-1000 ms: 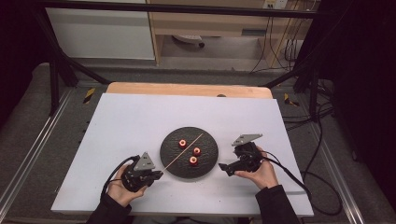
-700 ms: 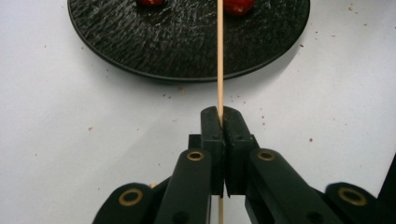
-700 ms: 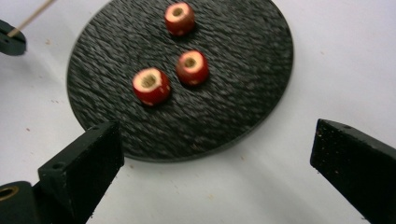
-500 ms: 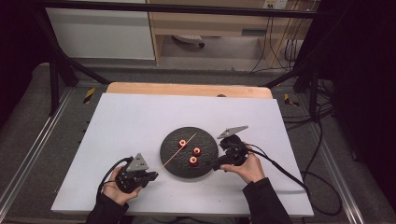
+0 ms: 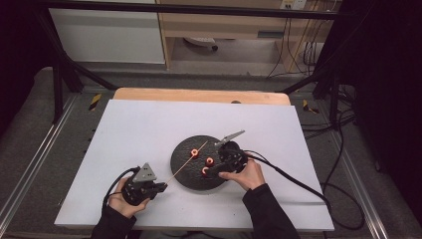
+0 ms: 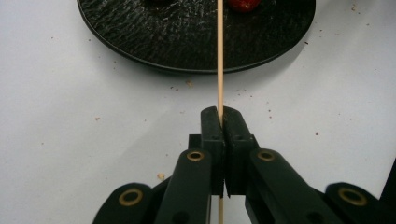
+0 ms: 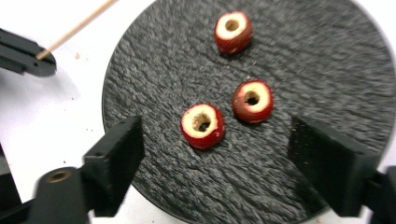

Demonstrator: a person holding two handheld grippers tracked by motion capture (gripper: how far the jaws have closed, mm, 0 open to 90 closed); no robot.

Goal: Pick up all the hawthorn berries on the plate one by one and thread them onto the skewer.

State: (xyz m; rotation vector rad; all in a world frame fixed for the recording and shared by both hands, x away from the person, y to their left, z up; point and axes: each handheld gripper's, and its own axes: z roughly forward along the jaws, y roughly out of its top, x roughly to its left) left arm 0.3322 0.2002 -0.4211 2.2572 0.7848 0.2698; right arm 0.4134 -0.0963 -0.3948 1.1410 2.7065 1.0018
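A black round plate [image 5: 185,173] holds three red cored fruit pieces [image 5: 195,154] [image 5: 209,161] [image 5: 205,172]. My left gripper [image 5: 161,186] sits left of the plate, shut on a thin wooden skewer [image 5: 186,159] that slants up over the plate. In the left gripper view the skewer [image 6: 219,60] runs straight out from the closed left gripper [image 6: 220,116]. My right gripper [image 5: 213,170] hovers over the plate's right side. Its jaws have just been closing and stand open in the right gripper view [image 7: 217,140], with the nearest fruit piece [image 7: 202,125] between them, untouched. Two more pieces [image 7: 252,101] [image 7: 233,31] lie beyond.
The plate rests on a white sheet [image 5: 149,124] that covers a wooden table [image 5: 199,94]. Cables [image 5: 298,181] trail from the right gripper across the sheet's right side. Crumbs dot the sheet near the plate [image 6: 187,42].
My right gripper has moved left from beside the plate to over its fruit pieces. My left gripper has stayed about where it was, still holding the skewer.
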